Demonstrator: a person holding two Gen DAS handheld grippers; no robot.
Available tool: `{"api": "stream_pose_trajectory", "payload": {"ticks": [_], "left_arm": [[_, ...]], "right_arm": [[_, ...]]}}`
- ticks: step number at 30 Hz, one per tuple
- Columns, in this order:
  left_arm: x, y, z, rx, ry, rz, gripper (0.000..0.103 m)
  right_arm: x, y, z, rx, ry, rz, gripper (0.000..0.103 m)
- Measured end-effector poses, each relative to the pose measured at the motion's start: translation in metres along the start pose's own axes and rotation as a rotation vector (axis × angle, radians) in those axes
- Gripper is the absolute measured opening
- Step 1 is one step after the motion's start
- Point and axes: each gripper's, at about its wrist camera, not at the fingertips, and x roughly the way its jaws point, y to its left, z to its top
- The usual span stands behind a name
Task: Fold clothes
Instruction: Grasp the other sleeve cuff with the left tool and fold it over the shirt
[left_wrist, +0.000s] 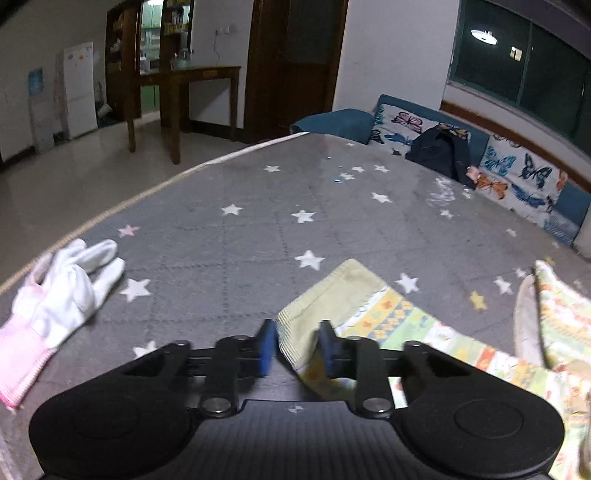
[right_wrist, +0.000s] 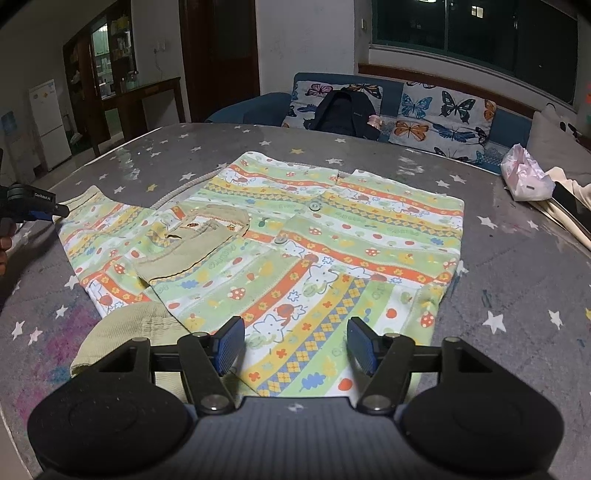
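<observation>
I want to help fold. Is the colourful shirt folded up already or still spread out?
Mostly spread out. The shirt lies flat on the starry cover, front buttons showing, one sleeve stretched sideways and the other folded across its front.

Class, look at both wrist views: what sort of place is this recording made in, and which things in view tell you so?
Most likely a home living room at night. A sofa with butterfly-print cushions runs under a dark window, a white fridge stands by a wooden table, and a child's patterned shirt lies on a star-print cover.
</observation>
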Motion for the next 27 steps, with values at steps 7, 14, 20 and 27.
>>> {"api": "stream_pose_trajectory", "payload": {"ticks": [7, 14, 20, 27], "left_arm": [[-0.038, -0.024, 0.007, -0.005, -0.033, -0.141, 0.015], [-0.095, -0.087, 0.013, 0.072, -0.077, -0.366, 0.01], [-0.137, -0.152, 0.006, 0.161, -0.09, -0.56, 0.01], [-0.138, -0.186, -0.018, 0.352, -0.124, -0.474, 0.016]], "right_arm": [[-0.005, -0.005, -0.002, 0.018, -0.014, -0.001, 0.063], [-0.013, -0.013, -0.007, 0.044, -0.04, 0.006, 0.063], [-0.024, -0.028, -0.014, 0.082, -0.061, -0.001, 0.063], [-0.041, -0.041, -0.019, 0.104, -0.091, -0.003, 0.063]]}}
